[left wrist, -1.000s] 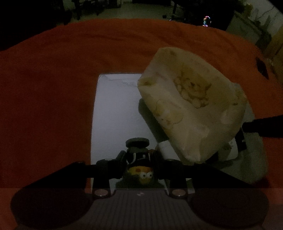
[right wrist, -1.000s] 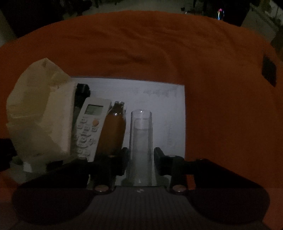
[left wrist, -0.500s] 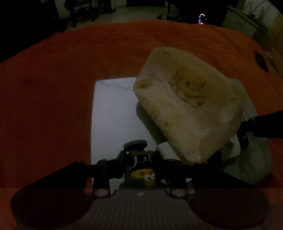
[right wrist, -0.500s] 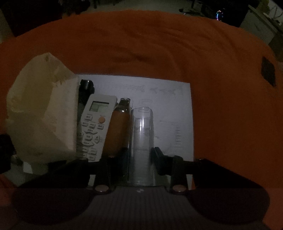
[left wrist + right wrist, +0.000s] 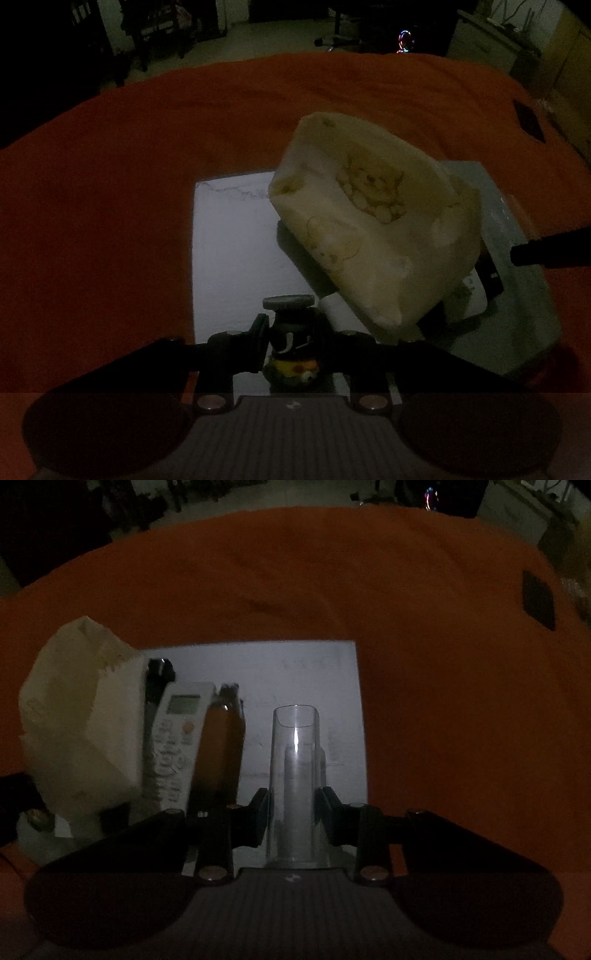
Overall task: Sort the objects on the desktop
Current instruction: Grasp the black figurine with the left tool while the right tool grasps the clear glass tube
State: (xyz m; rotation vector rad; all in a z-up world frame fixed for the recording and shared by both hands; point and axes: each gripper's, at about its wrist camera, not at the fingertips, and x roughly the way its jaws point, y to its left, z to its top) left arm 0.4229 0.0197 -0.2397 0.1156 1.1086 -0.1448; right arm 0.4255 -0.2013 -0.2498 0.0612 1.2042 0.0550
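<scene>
Clear tube [image 5: 294,775] between right tongs [image 5: 294,812]

Your left gripper [image 5: 291,341] and right gripper [image 5: 293,816] look alike: black angular jaws on black bars, two round silvery screws at the base, a ribbed grey body with a small pale mark, and dark rounded lobes either side.
</scene>
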